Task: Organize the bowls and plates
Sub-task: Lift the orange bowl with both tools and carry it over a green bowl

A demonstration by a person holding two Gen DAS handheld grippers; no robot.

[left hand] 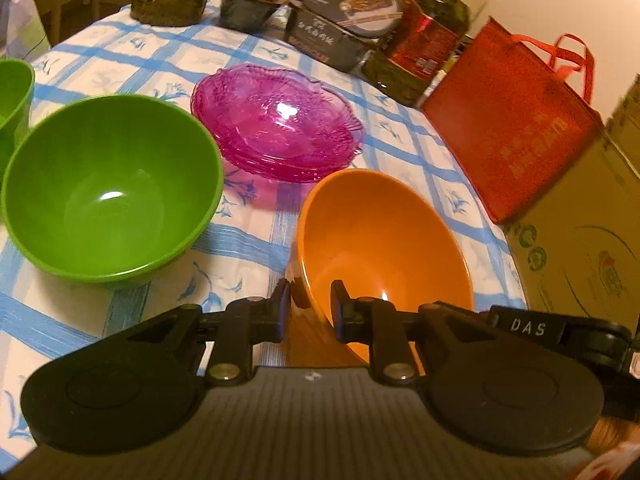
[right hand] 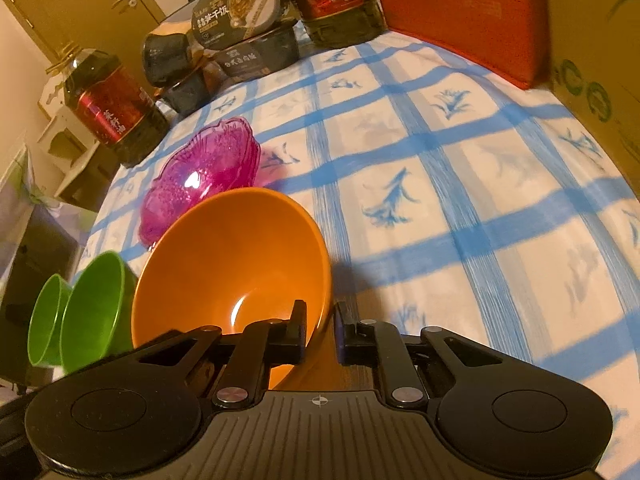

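Observation:
An orange bowl (left hand: pixel 380 240) is tilted above the blue-checked tablecloth (left hand: pixel 248 248). My left gripper (left hand: pixel 313 300) is shut on its near left rim, one finger outside the wall and one inside. In the right wrist view my right gripper (right hand: pixel 320 320) is shut on the right rim of an orange bowl (right hand: pixel 232 260), also tilted. A large green bowl (left hand: pixel 112 188) stands to the left, with a second green bowl (left hand: pixel 14 96) at the frame edge. A stack of pink see-through plates (left hand: pixel 276 120) lies behind them. The right wrist view also shows the pink plates (right hand: pixel 200 176) and both green bowls (right hand: pixel 96 312).
A red bag (left hand: pixel 508 120) and a cardboard box (left hand: pixel 580 240) stand along the table's right side. Oil bottles (right hand: pixel 112 108) and stacked food boxes (left hand: pixel 348 12) line the far edge. Bare tablecloth (right hand: pixel 440 160) stretches to the right of the orange bowl.

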